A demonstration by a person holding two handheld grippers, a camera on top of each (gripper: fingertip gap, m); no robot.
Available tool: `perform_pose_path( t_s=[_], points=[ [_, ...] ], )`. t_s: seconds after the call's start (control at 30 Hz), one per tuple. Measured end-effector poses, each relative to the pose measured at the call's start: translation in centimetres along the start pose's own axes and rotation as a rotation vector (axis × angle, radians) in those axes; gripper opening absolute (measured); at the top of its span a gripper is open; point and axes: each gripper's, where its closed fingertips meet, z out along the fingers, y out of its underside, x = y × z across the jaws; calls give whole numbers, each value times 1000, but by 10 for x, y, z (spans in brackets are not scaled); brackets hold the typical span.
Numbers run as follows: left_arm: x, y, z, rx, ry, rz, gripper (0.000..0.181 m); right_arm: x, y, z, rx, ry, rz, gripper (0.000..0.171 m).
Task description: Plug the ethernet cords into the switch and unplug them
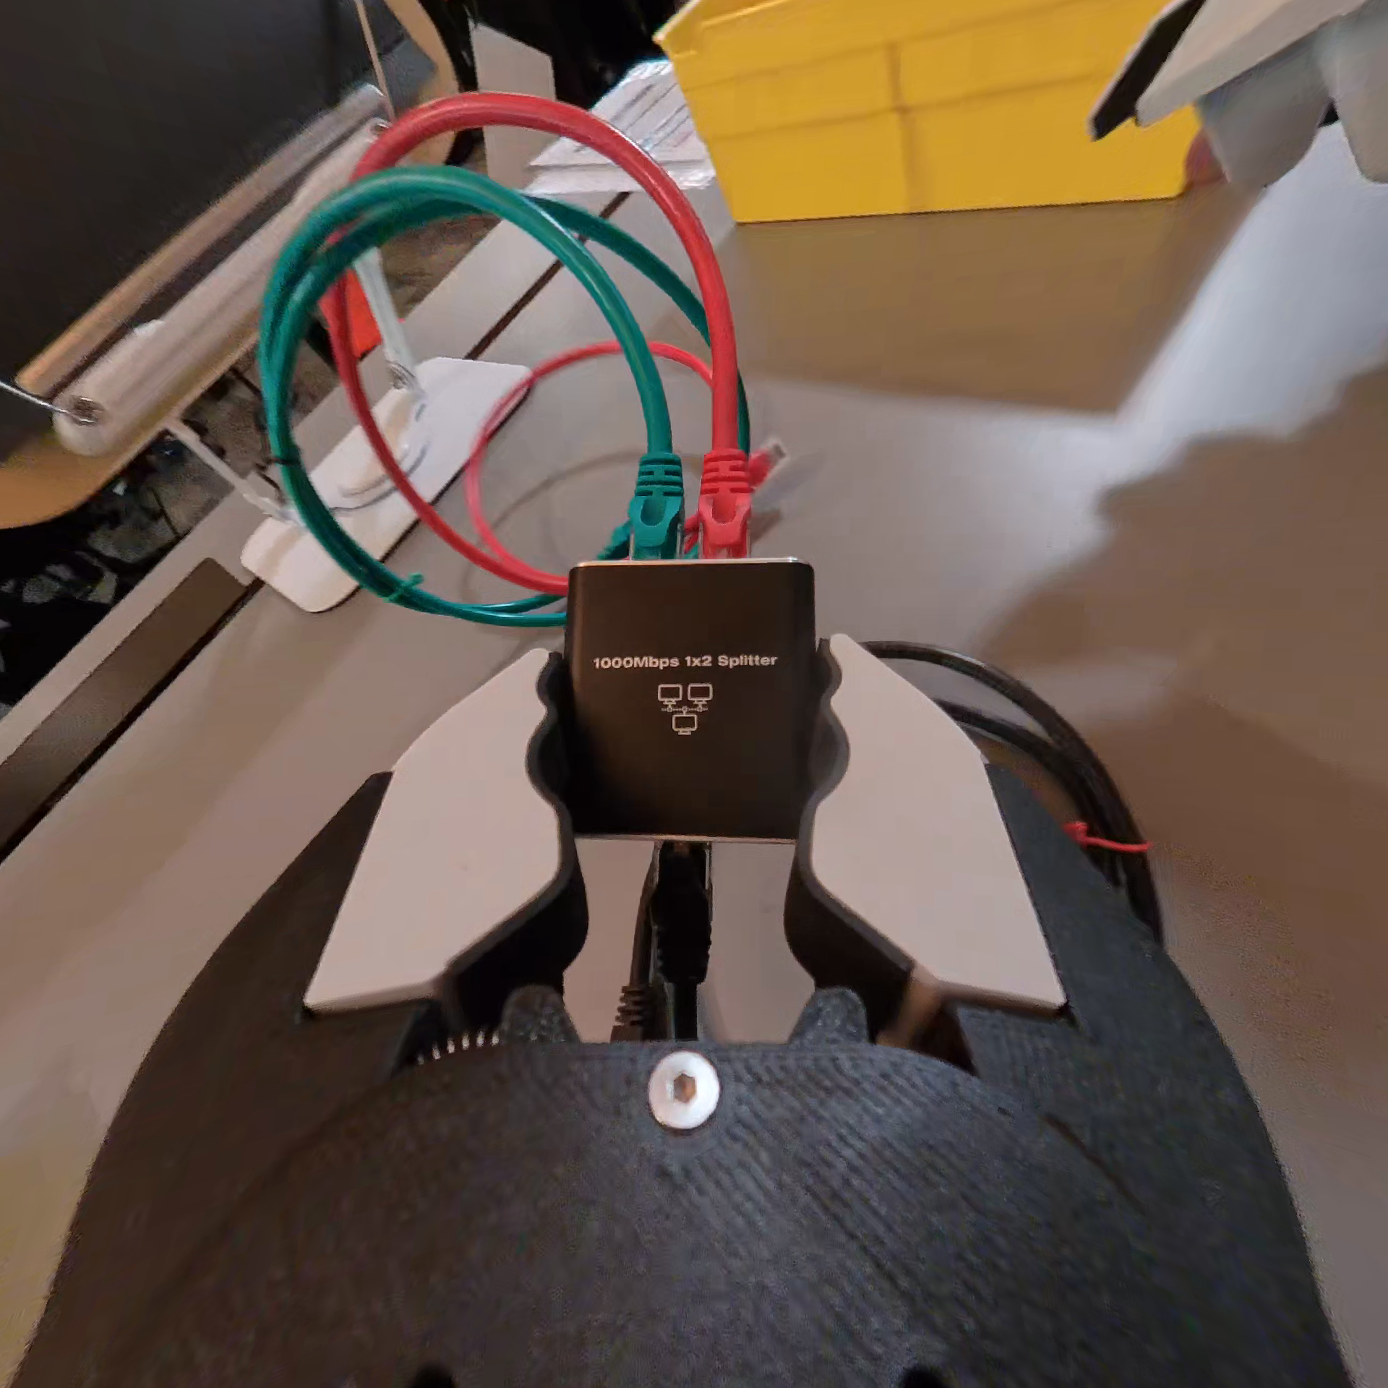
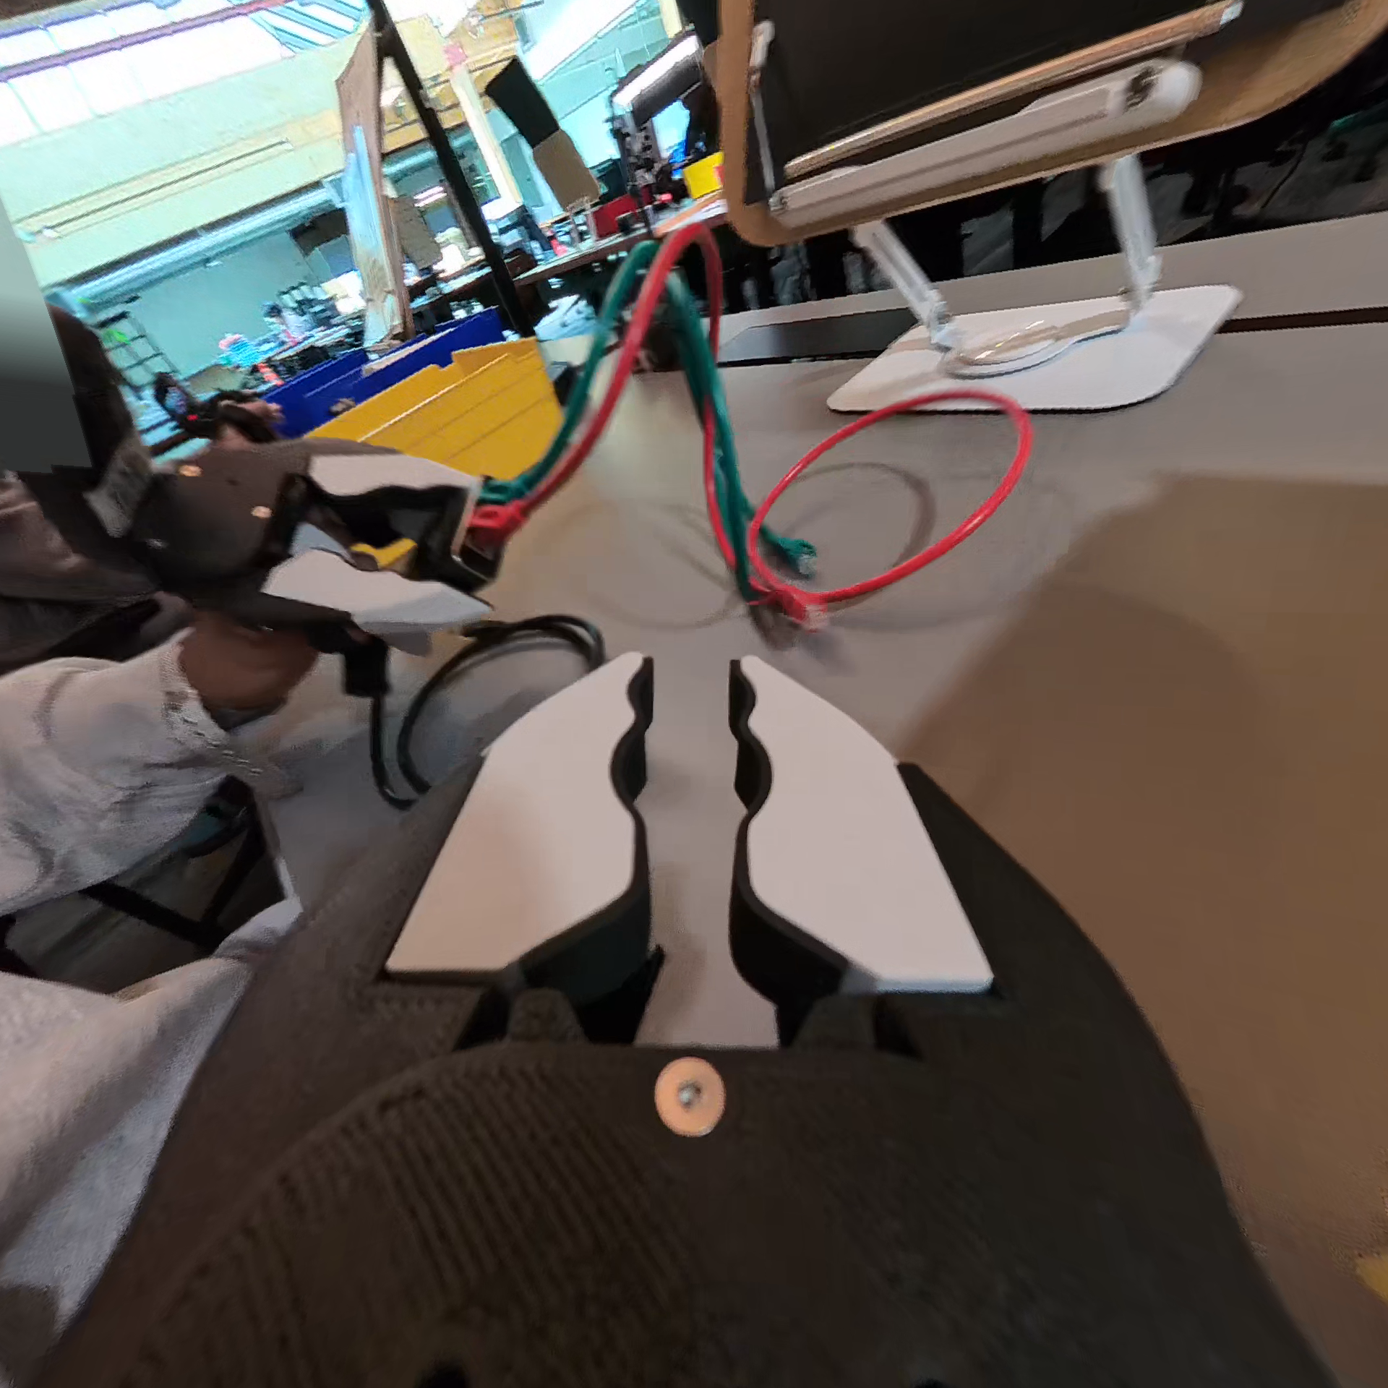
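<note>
My left gripper [image 1: 689, 653] is shut on the black switch [image 1: 689, 698] and holds it above the grey table [image 1: 976, 451]. A green cord [image 1: 657, 503] and a red cord [image 1: 725, 496] are plugged side by side into its far face and loop up behind it. A black cable [image 1: 680, 924] enters its near face. My right gripper [image 2: 691, 672] is open by a narrow gap and empty, low over the table. The left gripper [image 2: 451, 548] with the switch shows to its left. The cords' free green plug [image 2: 796, 552] and red plug [image 2: 804, 604] lie on the table ahead.
A yellow bin [image 2: 466, 420] and a blue bin [image 2: 375, 375] stand behind the left gripper. A white laptop stand [image 2: 1051, 353] with a laptop is at the back right. A coiled black cable [image 2: 488, 676] lies by a person's grey sleeve [image 2: 113, 751].
</note>
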Motion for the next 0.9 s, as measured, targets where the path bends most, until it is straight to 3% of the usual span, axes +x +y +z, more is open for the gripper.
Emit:
perform_pose_path(
  t_s=[0.1, 0.2, 0.37, 0.43, 0.53, 0.63, 0.73, 0.9],
  points=[
    [12, -4, 7, 59, 35, -49, 65, -31, 7, 24, -16, -140, 69, 24],
    [14, -8, 13, 95, 50, -87, 65, -51, 13, 50, -18, -228, 177, 46],
    [18, -7, 16, 128, 63, -113, 64, -61, 5, 91, 27, -270, 178, 50],
    [19, -7, 16, 126, 61, -96, 65, -66, 7, 106, 11, -299, 180, 47],
    [21, -5, 16, 114, 61, -58, 65, -71, 9, 117, -11, -342, 200, 23],
    [25, -7, 11, 163, 136, -85, 66, -65, 7, 111, -7, -341, 214, 22],
    [15, -13, 8, 222, 177, -232, 97, -56, 3, 100, 8, -348, 254, 22],
    [8, -22, -1, 349, 399, -552, 99, -59, -2, 89, 46, -410, 348, 19]
  ],
)
